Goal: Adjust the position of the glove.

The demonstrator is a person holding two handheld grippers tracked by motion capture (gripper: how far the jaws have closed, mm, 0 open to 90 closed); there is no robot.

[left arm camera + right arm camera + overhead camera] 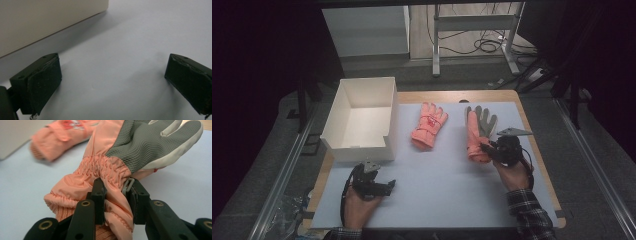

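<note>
Two salmon-pink gloves lie on the white mat. The right-hand glove [475, 132] [110, 172] shows its grey textured palm and is turned partly on edge. My right gripper [489, 149] [116, 195] is shut on that glove's wrist, the jaws pinching the gathered fabric beside a small grey clip. The other glove [428, 125] [57, 132] lies flat near the middle of the mat, back side up. My left gripper [384, 187] [112, 82] rests open on the mat near the front left, nothing between its jaws, just in front of the white box [362, 117] [37, 22].
The open white box stands at the mat's back left and holds nothing. The wooden table edge [539, 150] borders the mat. Behind the table are a desk frame and cables on the floor [484, 45].
</note>
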